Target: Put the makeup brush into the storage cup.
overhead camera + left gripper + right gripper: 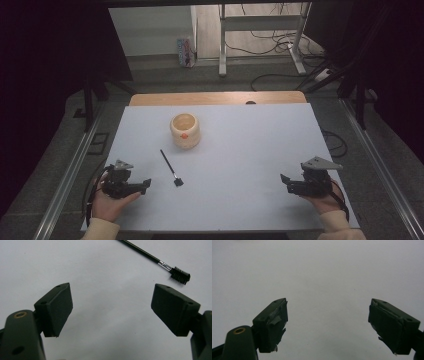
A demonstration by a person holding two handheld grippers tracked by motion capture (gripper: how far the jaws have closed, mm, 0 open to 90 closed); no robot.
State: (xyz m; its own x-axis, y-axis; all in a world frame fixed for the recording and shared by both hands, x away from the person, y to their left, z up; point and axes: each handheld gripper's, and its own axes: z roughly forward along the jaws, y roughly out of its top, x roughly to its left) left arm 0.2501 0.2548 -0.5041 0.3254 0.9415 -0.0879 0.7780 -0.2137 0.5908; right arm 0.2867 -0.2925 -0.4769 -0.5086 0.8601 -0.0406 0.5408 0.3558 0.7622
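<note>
Writing: none legible on cup | brush untouched | left gripper, right gripper: both agape, empty

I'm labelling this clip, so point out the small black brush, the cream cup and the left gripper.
small black brush [180, 274], left gripper view, bristle head.
cream cup [185, 135], high view, outer wall.
left gripper [146, 185], high view, jaw tips.

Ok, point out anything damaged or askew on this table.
The right gripper has frayed, peeling pad covering on both fingers. Otherwise nothing stands out: the brush lies flat on the white table, and the cup stands upright.
</note>
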